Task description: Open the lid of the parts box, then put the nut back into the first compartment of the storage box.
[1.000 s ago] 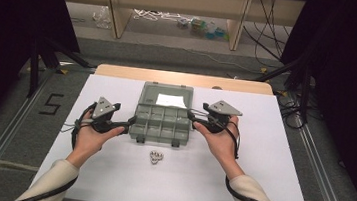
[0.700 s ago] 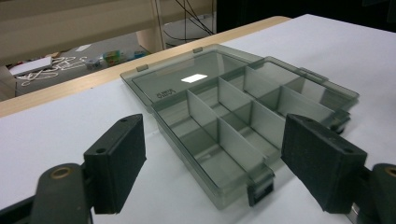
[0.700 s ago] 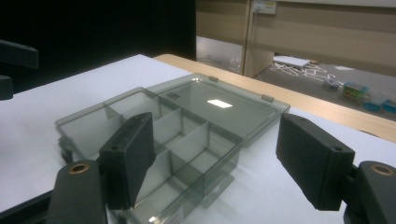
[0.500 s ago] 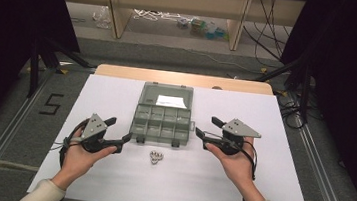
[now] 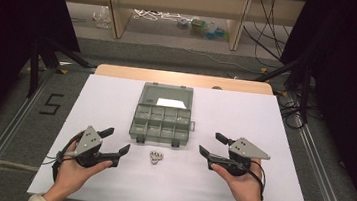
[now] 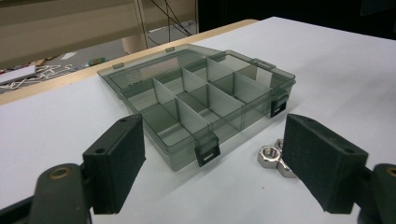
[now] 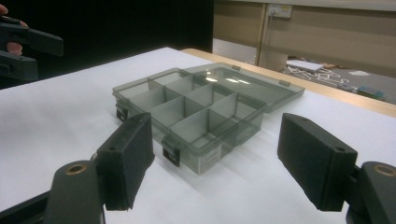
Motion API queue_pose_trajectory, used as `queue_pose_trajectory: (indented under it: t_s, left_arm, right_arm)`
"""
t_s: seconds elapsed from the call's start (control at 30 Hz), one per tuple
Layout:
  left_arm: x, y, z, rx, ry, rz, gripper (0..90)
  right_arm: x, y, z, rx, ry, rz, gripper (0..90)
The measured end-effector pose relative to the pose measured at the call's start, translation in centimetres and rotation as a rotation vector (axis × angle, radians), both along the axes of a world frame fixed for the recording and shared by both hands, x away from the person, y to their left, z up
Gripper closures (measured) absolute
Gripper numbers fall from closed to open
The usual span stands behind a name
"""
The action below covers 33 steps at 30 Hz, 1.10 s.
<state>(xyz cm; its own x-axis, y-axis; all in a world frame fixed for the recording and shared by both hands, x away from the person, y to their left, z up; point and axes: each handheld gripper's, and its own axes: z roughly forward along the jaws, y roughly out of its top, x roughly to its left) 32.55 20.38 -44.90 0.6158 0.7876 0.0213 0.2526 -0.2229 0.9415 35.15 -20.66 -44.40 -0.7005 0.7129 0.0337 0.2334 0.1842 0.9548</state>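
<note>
Two claws flank an open organiser box (image 5: 161, 119) on the white bench (image 5: 265, 119).
Left claw (image 5: 115, 141) and right claw (image 5: 213, 146) both gape wide, empty; steel nuts (image 5: 155, 157) lie just before the box.

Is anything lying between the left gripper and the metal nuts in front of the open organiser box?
Nothing visible: bare white table separates the open left gripper from the nuts, which lie just before the box.
</note>
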Motion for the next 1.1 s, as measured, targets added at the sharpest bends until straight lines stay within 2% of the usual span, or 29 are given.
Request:
queue_pose_trajectory:
  t_s: [0.07,0.23,0.33,0.4,0.47,0.67,0.83,0.9,0.97,1.0,1.07,1.1]
  left_arm:
    - [-0.3,0.0,0.0,-0.004,-0.001,-0.006,21.1]
    - [-0.5,-0.1,0.1,-0.015,-0.007,-0.006,21.0]
    - [-0.6,-0.4,0.2,-0.005,-0.02,-0.017,20.9]
    - [-0.6,-0.5,0.2,-0.007,-0.02,-0.015,20.8]
    - [-0.5,-0.5,0.2,-0.019,-0.02,-0.018,20.8]
    - [-0.6,-0.6,0.0,-0.013,-0.018,-0.024,20.8]
    - [-0.6,-0.5,0.1,-0.014,-0.024,-0.023,20.8]
    - [-0.7,-0.4,0.2,-0.002,-0.029,-0.022,20.8]
    - [-0.7,-0.5,0.3,-0.016,-0.026,-0.011,20.8]
    - [-0.6,-0.4,0.4,-0.006,-0.029,-0.015,20.9]
    - [-0.5,-0.4,0.4,-0.002,-0.032,-0.013,20.9]
    - [-0.5,-0.4,0.4,0.0,-0.032,-0.012,20.9]
  right_arm:
    - [-0.4,-0.3,-0.2,0.005,-0.016,0.001,27.5]
    - [-1.1,-1.0,-0.4,0.006,-0.008,-0.001,27.2]
    - [-1.2,-1.2,-0.6,0.008,0.002,-0.007,27.0]
    - [-1.2,-1.3,-0.8,0.025,-0.001,-0.006,27.0]
    - [-1.2,-1.5,-0.8,0.012,-0.004,-0.02,27.0]
    - [-1.0,-1.7,-1.1,0.007,0.021,-0.019,27.0]
    - [-1.1,-1.9,-0.8,0.003,0.007,-0.034,27.0]
    - [-1.1,-1.9,-0.8,0.009,-0.008,-0.042,26.9]
    - [-1.0,-1.9,-0.8,0.006,-0.003,-0.04,27.0]
    - [-1.0,-1.9,-0.8,0.001,0.002,-0.038,26.9]
    - [-0.9,-1.9,-1.0,0.025,-0.002,-0.032,26.9]
    - [-0.9,-2.0,-0.9,0.009,0.007,-0.03,26.9]
